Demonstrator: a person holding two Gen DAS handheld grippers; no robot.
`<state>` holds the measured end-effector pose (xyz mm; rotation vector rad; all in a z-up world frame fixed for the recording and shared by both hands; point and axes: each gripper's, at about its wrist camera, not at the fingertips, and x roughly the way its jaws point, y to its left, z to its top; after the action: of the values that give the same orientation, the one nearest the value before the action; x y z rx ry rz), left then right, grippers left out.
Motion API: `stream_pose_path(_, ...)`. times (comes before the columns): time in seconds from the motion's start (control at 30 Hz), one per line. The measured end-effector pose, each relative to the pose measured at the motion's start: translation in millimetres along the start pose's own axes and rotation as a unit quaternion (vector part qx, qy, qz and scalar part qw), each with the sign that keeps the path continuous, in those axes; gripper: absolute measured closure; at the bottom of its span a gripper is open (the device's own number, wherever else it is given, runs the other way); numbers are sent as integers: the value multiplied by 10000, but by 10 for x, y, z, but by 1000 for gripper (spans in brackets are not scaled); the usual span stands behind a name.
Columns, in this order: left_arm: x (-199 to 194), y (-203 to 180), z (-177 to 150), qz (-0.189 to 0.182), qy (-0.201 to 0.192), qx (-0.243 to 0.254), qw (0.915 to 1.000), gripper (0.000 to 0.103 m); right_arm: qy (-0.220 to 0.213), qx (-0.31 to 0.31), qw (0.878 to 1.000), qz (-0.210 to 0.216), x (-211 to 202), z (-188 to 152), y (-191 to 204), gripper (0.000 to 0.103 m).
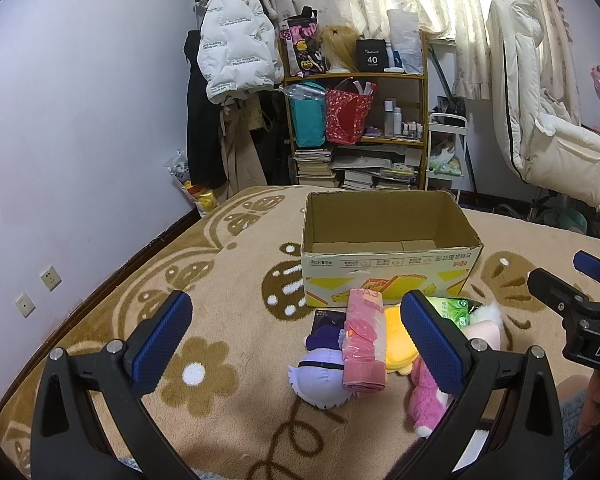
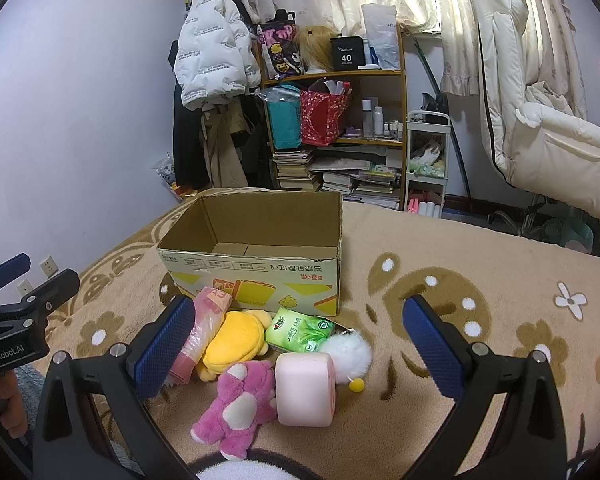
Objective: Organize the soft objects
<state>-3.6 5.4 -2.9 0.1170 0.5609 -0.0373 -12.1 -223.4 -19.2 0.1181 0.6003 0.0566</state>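
An open, empty cardboard box [image 1: 388,268] [image 2: 256,276] stands on the patterned blanket. In front of it lies a pile of soft things: a pink roll of bags [image 1: 362,344] [image 2: 204,328], a purple plush [image 1: 324,372], a yellow plush [image 2: 236,338] [image 1: 396,340], a pink plush bear [image 2: 240,400] [image 1: 424,396], a pink block [image 2: 306,388], a green tissue pack [image 2: 300,330] [image 1: 452,308] and a white pom-pom [image 2: 348,354]. My left gripper [image 1: 296,340] is open and empty, above the pile's left side. My right gripper [image 2: 300,344] is open and empty, above the pile.
The beige blanket [image 2: 480,320] with brown flower patterns covers the surface. Behind it stand a cluttered shelf [image 2: 340,120] with bags and books, hanging coats [image 1: 236,40], a white cart [image 2: 426,164] and a chair with a white jacket [image 2: 540,112]. The wall with sockets [image 1: 50,278] is left.
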Motion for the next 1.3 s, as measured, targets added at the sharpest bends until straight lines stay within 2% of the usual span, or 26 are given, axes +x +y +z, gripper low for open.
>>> stream_pose_path(0.43, 23, -54, -20, -19, 37, 101, 9999, 0, 40, 56, 10000, -15, 18, -17, -53, 0)
stream_pose_path(0.9, 239, -114, -1, -150, 390, 254, 9988, 0, 174, 278, 9994, 70, 51, 27, -75, 0)
stream_pose_path(1.3, 588, -351, 0, -100, 659, 758, 9949, 0, 535, 488, 9969, 324, 248, 42, -165, 0)
